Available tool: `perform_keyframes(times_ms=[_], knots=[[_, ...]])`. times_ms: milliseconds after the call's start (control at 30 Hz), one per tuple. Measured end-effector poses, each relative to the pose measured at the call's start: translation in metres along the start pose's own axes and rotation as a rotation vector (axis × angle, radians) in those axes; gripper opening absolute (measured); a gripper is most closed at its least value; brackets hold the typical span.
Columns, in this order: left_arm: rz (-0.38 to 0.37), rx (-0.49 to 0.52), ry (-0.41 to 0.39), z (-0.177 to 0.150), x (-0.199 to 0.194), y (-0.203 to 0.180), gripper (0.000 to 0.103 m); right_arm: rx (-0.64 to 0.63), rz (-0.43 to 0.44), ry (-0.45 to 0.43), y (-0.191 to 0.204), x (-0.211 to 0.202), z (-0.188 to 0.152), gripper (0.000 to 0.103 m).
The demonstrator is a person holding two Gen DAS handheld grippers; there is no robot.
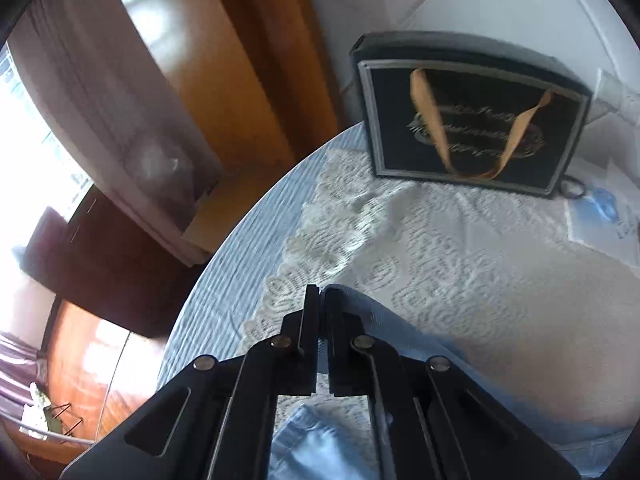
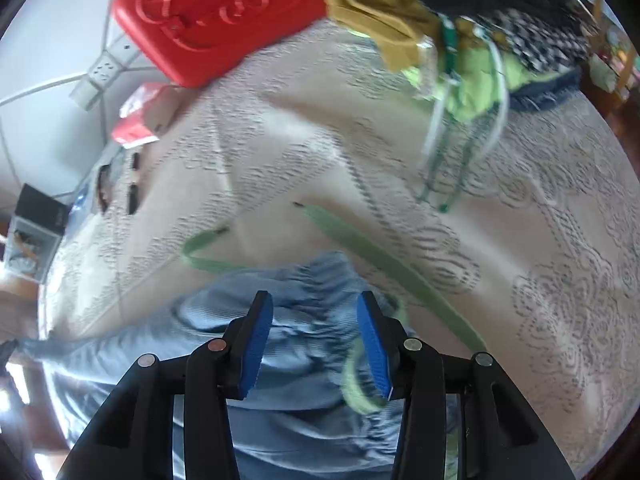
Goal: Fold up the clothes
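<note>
Left gripper (image 1: pixel 320 300) clamped on blue garment (image 2: pixel 288 344) edge; right gripper (image 2: pixel 314 320) half open above waistband. Pull cloth taut over bench (image 2: pixel 520 240) before folding.

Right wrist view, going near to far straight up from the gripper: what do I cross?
Right gripper, jaws open → blue garment → green strap → lace tablecloth → red plastic case.
</note>
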State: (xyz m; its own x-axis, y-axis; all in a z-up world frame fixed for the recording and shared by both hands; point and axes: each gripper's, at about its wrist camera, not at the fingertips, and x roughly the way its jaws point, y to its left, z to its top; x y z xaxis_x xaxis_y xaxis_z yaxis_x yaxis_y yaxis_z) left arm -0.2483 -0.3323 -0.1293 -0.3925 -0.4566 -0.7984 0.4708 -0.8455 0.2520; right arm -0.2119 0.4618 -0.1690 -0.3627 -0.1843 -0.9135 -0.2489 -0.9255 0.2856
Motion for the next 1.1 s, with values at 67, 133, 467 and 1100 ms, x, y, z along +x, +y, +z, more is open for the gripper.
perform_keyframes(times_ms=[67,133,467,1100], knots=[[-0.02,-0.005,-0.023,0.006,-0.008,-0.001,0.003,-0.028,-0.002,0.016,0.006,-0.002,0.004,0.053],[-0.027,-0.012,-0.045,0.011,-0.018,0.0,0.003,-0.068,-0.023,0.033,0.014,0.001,0.008,0.057],[-0.093,-0.063,-0.104,0.025,-0.059,0.017,0.003,-0.255,-0.185,0.175,0.034,0.067,0.001,0.062],[-0.052,-0.073,0.041,0.079,0.048,-0.009,0.003,-0.166,-0.09,-0.099,0.037,0.064,0.087,0.026]])
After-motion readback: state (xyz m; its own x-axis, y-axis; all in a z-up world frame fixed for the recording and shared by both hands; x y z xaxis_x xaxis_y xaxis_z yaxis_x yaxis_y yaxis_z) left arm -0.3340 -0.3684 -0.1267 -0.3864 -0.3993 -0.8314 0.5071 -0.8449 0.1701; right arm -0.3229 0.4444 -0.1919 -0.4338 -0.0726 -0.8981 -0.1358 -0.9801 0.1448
